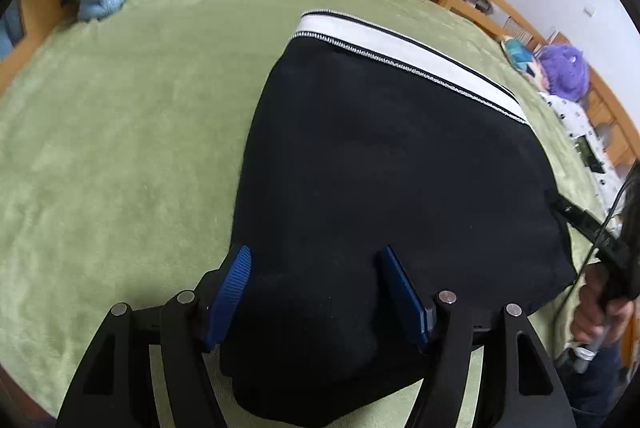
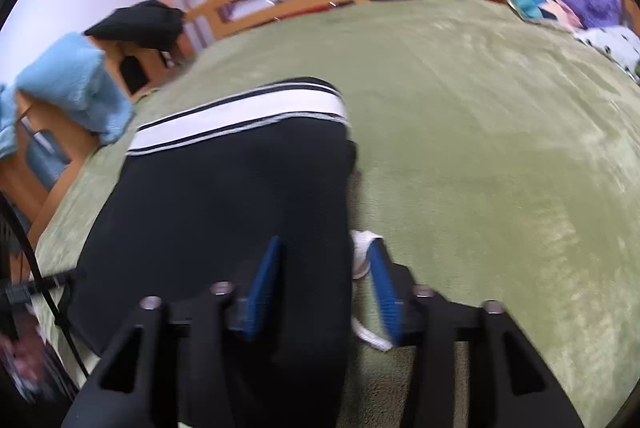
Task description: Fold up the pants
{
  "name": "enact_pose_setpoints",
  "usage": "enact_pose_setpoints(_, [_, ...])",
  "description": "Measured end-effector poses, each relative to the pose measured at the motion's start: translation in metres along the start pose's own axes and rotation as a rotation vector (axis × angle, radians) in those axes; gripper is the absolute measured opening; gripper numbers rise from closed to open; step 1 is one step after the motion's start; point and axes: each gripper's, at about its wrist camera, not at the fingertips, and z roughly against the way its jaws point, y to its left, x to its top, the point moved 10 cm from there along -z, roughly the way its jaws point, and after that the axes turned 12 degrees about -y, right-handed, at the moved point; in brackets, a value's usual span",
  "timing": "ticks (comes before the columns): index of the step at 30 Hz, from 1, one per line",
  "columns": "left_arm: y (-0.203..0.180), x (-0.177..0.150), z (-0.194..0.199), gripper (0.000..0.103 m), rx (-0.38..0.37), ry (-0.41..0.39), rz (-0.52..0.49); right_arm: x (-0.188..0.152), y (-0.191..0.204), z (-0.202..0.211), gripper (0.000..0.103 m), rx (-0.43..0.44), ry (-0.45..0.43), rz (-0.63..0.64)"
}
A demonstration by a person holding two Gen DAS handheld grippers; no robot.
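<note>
Black pants point(image 1: 392, 195), folded, lie on the green bed point(image 1: 120, 155), white waistband point(image 1: 404, 55) at the far end, long axis running away from both cameras. Left gripper point(image 1: 316, 292) has wide jaws over the near edge; right gripper point(image 2: 324, 288) likewise. Only the right view shows a white drawstring point(image 2: 362, 252). No readable writing.

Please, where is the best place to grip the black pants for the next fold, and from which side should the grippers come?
Probably the near edge of the black pants, opposite the white waistband. It lies flat on the green blanket, and both the left gripper and the right gripper already straddle it, open. Come from the near side, one at each corner.
</note>
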Motion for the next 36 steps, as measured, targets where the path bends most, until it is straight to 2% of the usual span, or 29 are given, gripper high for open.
enact_pose_setpoints(3, [-0.005,0.010,0.017,0.064,-0.031,-0.010,0.032,0.002,0.000,0.014,0.048,-0.028,0.025,-0.034])
enact_pose_setpoints(5, [-0.015,0.019,0.037,0.064,-0.083,-0.043,0.036,0.003,0.006,0.031,0.047,-0.051,0.009,-0.004])
enact_pose_setpoints(10, [-0.039,0.041,0.082,0.066,-0.115,-0.136,-0.003,0.013,0.027,0.087,0.047,-0.119,-0.027,0.053])
enact_pose_setpoints(12, [-0.050,0.049,0.105,0.068,-0.133,-0.175,-0.012,0.021,0.039,0.112,0.052,-0.123,-0.065,0.071])
enact_pose_setpoints(15, [-0.065,0.060,0.132,0.074,-0.143,-0.226,-0.042,0.035,0.056,0.149,0.063,-0.121,-0.139,0.071])
enact_pose_setpoints(18, [-0.075,0.064,0.155,0.081,-0.121,-0.271,-0.074,0.041,0.065,0.168,0.063,-0.108,-0.150,0.052])
enact_pose_setpoints(23, [-0.088,0.071,0.181,0.085,-0.110,-0.313,-0.091,0.040,0.076,0.187,0.064,-0.106,-0.168,0.085])
enact_pose_setpoints(25, [-0.091,0.073,0.185,0.085,-0.105,-0.324,-0.091,0.037,0.075,0.191,0.069,-0.104,-0.170,0.077])
enact_pose_setpoints(27, [-0.097,0.072,0.191,0.089,-0.107,-0.333,-0.097,0.035,0.073,0.198,0.085,-0.095,-0.197,0.071])
enact_pose_setpoints(29, [-0.100,0.068,0.195,0.089,-0.108,-0.343,-0.108,0.034,0.072,0.205,0.093,-0.099,-0.225,0.093])
enact_pose_setpoints(33, [-0.105,0.056,0.192,0.094,-0.076,-0.333,-0.131,0.034,0.071,0.218,0.099,-0.112,-0.257,0.122])
enact_pose_setpoints(36, [-0.109,0.049,0.188,0.094,-0.070,-0.309,-0.154,0.032,0.073,0.221,0.100,-0.106,-0.247,0.116])
